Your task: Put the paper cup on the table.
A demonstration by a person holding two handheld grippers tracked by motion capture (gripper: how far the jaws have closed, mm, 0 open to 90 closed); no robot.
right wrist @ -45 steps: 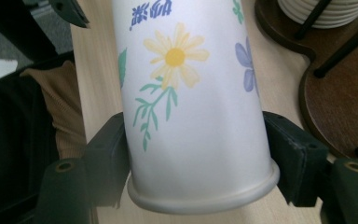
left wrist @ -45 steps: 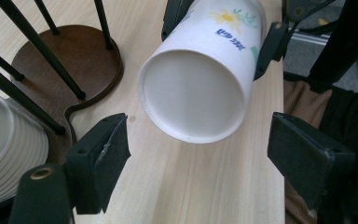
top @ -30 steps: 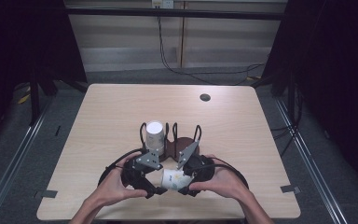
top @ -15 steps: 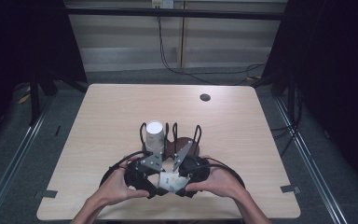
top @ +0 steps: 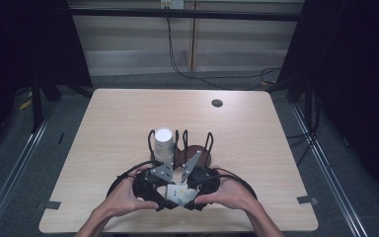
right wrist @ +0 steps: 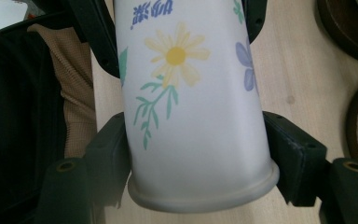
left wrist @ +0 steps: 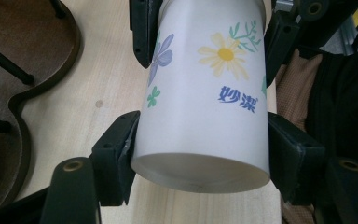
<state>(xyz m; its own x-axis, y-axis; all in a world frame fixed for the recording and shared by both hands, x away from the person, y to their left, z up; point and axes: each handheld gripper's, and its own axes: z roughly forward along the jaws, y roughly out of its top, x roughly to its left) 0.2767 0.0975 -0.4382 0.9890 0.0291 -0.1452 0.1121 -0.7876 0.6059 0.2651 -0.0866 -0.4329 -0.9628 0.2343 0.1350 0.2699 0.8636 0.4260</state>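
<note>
Lying on its side between the two grippers, the paper cup [top: 177, 191] hangs just over the bench [top: 256, 148] near the middle of its near edge. It is white with printed flowers and blue lettering, and it looks thin-walled and very light: easy to lift, but soft enough to dent or go oval if squeezed hard, and smooth enough to slip in a loose hold.

The left gripper [left wrist: 200, 154] has just been closing, and its pads now press the wall near the flat base, with the cup between its jaws. The right gripper [right wrist: 200, 149] is closed on the other end, just above the rolled rim [right wrist: 205, 196]. The base and rim are the stiffest places, so both holds seem well chosen; the bare middle of the wall would likely buckle first. With both ends held, any pulling apart or twisting against each other could crease the paper, so one gripper should probably let go before the cup travels.

Just beyond the hands stands a dark brown rack [top: 197, 153] with upright wire loops, and a second white cup [top: 163, 143] sits upside down on its left side. That rack is close, so a forward move needs lift to clear the loops. Toward the far edge, with its small dark round hole [top: 217, 103], and toward both side edges, the wood offers plenty of room.
</note>
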